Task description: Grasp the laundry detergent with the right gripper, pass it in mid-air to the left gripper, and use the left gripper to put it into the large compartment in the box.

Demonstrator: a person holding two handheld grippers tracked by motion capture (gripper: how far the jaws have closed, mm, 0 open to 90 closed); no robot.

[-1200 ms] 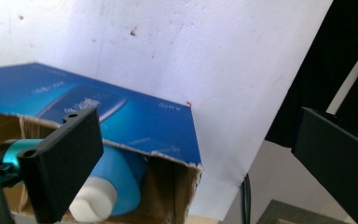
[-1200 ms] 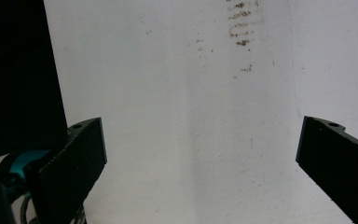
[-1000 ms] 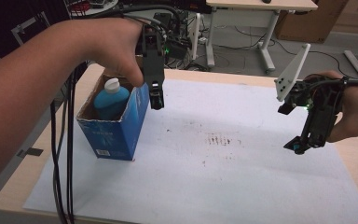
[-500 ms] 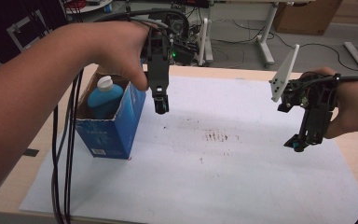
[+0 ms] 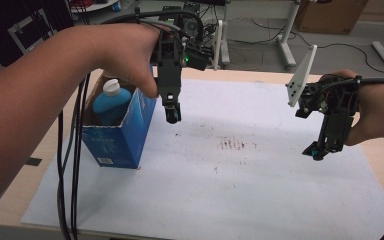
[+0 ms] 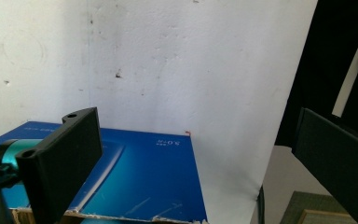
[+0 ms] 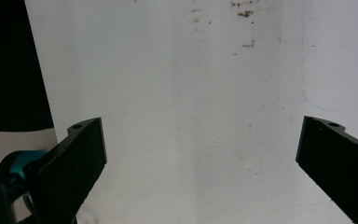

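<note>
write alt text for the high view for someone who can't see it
A person's left gripper hangs open just right of an open blue box that holds a blue bottle with a white cap. The box stands at the left of a white sheet on a wooden table; the right gripper hovers open over the sheet's right side.

Glossy blue cardboard box (image 5: 120,135) with a frayed edge; smooth plastic bottle (image 5: 109,102); matt, stained white paper (image 5: 240,190) over the wooden desk (image 5: 10,205).
</note>
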